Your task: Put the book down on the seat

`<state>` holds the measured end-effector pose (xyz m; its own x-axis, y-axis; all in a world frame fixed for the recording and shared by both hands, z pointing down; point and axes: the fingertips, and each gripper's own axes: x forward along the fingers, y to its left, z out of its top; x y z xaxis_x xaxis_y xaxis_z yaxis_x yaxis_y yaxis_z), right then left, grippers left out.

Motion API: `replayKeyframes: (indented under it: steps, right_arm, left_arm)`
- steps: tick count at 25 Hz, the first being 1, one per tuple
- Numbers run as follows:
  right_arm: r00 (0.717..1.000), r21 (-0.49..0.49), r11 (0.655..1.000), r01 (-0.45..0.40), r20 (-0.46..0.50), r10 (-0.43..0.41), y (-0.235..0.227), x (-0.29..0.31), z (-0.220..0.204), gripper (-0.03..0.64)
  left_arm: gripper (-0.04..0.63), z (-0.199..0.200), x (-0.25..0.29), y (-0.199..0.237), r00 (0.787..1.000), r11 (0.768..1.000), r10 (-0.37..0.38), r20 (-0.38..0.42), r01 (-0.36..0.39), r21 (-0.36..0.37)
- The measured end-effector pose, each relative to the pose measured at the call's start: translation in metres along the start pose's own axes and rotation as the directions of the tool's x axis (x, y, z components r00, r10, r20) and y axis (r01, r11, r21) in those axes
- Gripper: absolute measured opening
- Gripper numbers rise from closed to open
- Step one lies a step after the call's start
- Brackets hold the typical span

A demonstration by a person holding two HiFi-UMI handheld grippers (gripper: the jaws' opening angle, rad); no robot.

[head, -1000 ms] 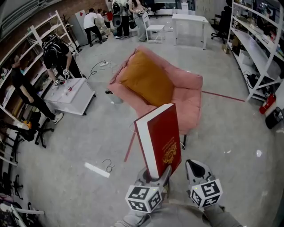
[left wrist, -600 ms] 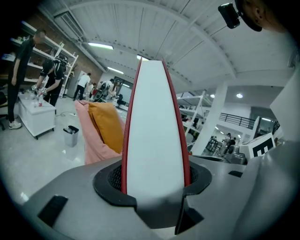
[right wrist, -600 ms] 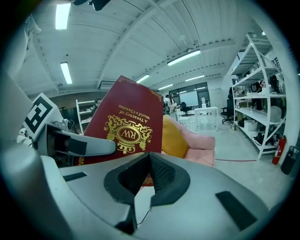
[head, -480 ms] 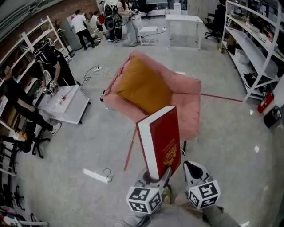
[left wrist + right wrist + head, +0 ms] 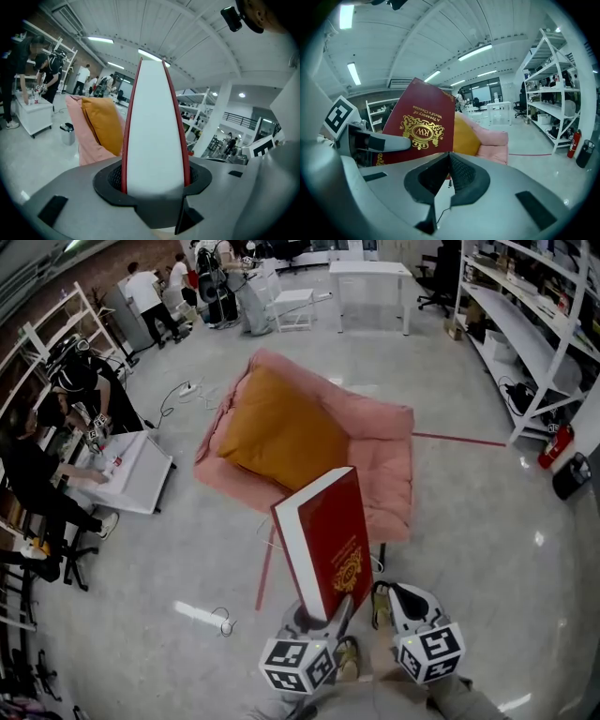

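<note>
1. The left tongs (image 5: pixel 323 613), at the lower centre of the head view, are clenched on the bottom edge of a thick red hardback book (image 5: pixel 323 538). In the left gripper view the white page block and both red covers sit wedged between the two pads.
2. The book stands nearly upright, leaning slightly toward the upper left. It is held in the air above the grey floor (image 5: pixel 187 559), short of the seat (image 5: pixel 384 446). In the head view only its top corner overlaps the seat's front edge.
3. The right gripper view shows gold print on the front cover: a scrolled crest with the letters "RW", and beside it the title "A Treasury of World's Classics". A further gold mark near the cover's lower left is partly hidden behind the left tongs' finger and cannot be read.
4. The right tongs (image 5: pixel 397 600) hang just to the right of the left tongs. Their black pads are closed against each other with nothing between them, and they do not touch the book.
5. The seat is a pink padded armchair at the centre of the head view, with an orange cushion (image 5: pixel 281 437) lying across its left part.
6. A red tape line (image 5: pixel 459 440) runs along the floor to the right of the seat.
7. At the left edge, people bend over a white surface (image 5: pixel 136 474).
</note>
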<state>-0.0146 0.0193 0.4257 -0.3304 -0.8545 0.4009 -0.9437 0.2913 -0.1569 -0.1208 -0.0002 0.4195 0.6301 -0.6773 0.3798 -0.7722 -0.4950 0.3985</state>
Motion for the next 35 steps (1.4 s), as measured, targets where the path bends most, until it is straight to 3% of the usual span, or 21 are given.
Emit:
replayKeyframes:
  steps: [14,25,35]
  right_arm:
    - [0.998,-0.035,0.999,-0.042,-0.049,0.04,-0.11,0.077,0.042,0.005]
    - [0.991,0.016,0.998,-0.057,-0.121,0.059,-0.161,0.123,0.037,0.005]
    - [0.984,0.029,0.998,-0.063,-0.167,0.067,-0.204,0.171,0.023,0.005]
  left_arm:
    - [0.242,0.035,0.128,0.011,0.997,0.997,0.066,-0.031,-0.068,-0.039]
    - [0.242,0.024,0.211,0.029,0.985,0.985,0.103,-0.141,-0.121,-0.123]
    - [0.242,0.001,0.288,0.05,0.966,0.975,0.134,-0.22,-0.168,-0.144]
